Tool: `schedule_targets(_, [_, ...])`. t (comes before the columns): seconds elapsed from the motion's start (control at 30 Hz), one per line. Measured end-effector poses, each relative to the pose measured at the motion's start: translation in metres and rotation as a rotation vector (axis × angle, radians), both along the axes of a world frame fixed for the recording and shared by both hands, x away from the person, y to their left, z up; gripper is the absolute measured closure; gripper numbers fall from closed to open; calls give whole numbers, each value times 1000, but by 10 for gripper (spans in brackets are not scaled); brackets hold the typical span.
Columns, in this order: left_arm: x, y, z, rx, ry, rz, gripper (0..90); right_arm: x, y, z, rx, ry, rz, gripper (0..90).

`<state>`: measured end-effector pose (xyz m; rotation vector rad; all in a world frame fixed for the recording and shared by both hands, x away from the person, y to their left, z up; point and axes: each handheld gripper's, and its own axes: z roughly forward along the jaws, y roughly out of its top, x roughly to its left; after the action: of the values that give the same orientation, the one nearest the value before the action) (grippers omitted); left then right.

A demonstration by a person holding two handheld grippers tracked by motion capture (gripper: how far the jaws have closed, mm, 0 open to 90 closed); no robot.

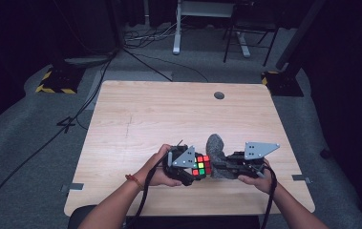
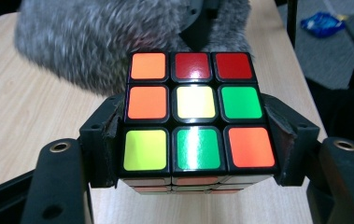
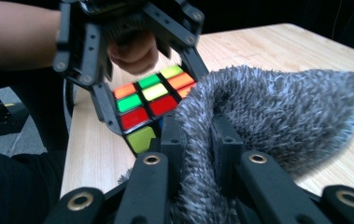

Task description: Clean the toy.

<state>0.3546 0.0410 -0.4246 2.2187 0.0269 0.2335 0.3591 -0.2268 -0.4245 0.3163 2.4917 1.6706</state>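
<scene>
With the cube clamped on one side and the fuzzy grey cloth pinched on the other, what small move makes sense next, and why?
Probably a short wipe: draw the grey cloth across the cube. The left gripper is shut on the cube's two sides, leaving the top face bare, and the right gripper is shut on the cloth, whose pile already lies against the cube's far edge. Holding the cube steady should do.

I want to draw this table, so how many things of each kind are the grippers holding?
Multicoloured plastic puzzle cube: 1, in the left gripper
Grey fluffy cloth mitt: 1, in the right gripper
Total: 2
</scene>
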Motion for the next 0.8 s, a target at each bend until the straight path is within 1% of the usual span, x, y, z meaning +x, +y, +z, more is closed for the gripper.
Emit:
schedule_targets(0.2, [1,-4,-2,-7,11,17,328,-2,1,2,50,-10,0,793])
schedule_targets(0.23, [2,-5,-3,4,13,15,329,-3,1,3,53,-17,-2,794])
schedule_targets(0.3, [3,-8,-5,15,20,17,329,-6,2,5,64,-26,11,794])
schedule_targets(0.33, [3,-10,-7,30,20,15,329,-8,4,6,61,-34,11,794])
schedule_targets(0.37, [4,-11,-7,41,14,11,329,-8,5,7,66,-33,19,794])
schedule_targets(0.47, [3,-16,-10,61,17,11,331,-9,7,7,77,-28,30,794])
schedule_targets(0.5, [3,-16,-11,73,9,13,331,-9,8,7,73,-31,30,794])
schedule_targets(0.6, [6,-15,-11,70,9,14,334,-9,8,7,70,-34,26,794])
schedule_targets(0.67, [8,-13,-10,72,8,24,334,-9,8,9,39,-51,3,794])
schedule_targets(0.7, [9,-10,-10,63,13,28,335,-8,7,9,24,-62,-5,794])
schedule_targets(0.73, [9,-8,-9,61,11,33,335,-7,5,8,19,-54,-11,794])
schedule_targets(0.77, [9,-6,-7,58,-6,40,335,-5,3,7,15,-42,-12,794])
schedule_targets(0.8, [9,-4,-6,55,-4,47,336,-3,1,5,-10,-42,-23,794])
